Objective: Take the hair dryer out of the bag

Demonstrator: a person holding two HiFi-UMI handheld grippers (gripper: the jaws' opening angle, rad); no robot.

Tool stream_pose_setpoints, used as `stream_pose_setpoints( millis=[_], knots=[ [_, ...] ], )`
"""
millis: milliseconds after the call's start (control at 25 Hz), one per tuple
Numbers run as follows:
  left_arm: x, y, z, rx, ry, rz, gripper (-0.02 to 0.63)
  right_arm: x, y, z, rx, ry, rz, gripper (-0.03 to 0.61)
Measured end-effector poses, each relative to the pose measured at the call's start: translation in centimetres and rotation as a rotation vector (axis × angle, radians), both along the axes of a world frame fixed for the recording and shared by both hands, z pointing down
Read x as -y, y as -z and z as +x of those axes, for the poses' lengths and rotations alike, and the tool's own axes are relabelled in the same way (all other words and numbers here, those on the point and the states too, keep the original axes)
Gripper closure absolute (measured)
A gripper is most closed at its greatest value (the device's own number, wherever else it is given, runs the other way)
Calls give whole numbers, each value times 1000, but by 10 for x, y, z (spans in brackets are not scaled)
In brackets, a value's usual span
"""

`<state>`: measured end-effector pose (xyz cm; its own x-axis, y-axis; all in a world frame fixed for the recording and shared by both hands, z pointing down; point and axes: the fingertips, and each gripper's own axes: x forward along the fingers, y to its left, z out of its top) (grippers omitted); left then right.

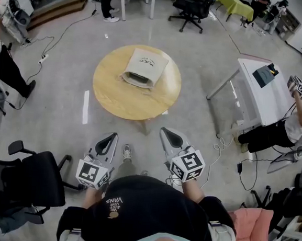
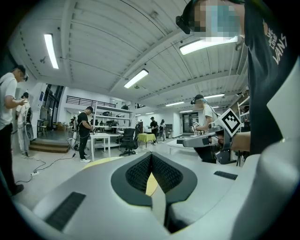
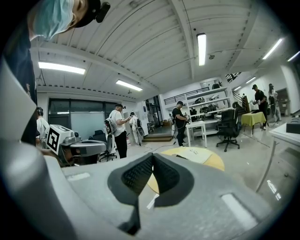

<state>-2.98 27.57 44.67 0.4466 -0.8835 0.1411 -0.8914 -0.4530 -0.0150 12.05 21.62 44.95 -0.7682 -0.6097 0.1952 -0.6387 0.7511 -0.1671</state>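
A beige cloth bag [image 1: 144,66] lies on the round wooden table [image 1: 111,93] ahead of me, its dark mouth facing me; the hair dryer is hidden. In the head view my left gripper [image 1: 109,138] and right gripper [image 1: 168,135] hang side by side short of the table's near edge, both shut and empty. The right gripper view shows the bag [image 3: 193,153] on the table [image 3: 213,161] beyond the shut right gripper [image 3: 152,157]. In the left gripper view only a yellow sliver of the table [image 2: 151,183] shows past the shut left gripper [image 2: 151,157].
A black office chair [image 1: 25,177] stands at my left. A white table [image 1: 260,98] is to the right, with a person [image 1: 292,122] beside it. Other people [image 3: 118,129] stand around the room. Cables [image 1: 52,43] trail on the floor.
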Motion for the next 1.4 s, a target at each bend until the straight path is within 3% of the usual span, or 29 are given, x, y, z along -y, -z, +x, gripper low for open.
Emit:
stream_pose_setpoints(
  millis=[640, 1400],
  knots=[
    [117, -9, -61, -8, -81, -9, 603, 99, 1, -53, -22, -92, 9, 580],
    [209, -21, -137, -21, -188, -45, 603, 174, 0, -116, -39, -220, -7, 580]
  ],
)
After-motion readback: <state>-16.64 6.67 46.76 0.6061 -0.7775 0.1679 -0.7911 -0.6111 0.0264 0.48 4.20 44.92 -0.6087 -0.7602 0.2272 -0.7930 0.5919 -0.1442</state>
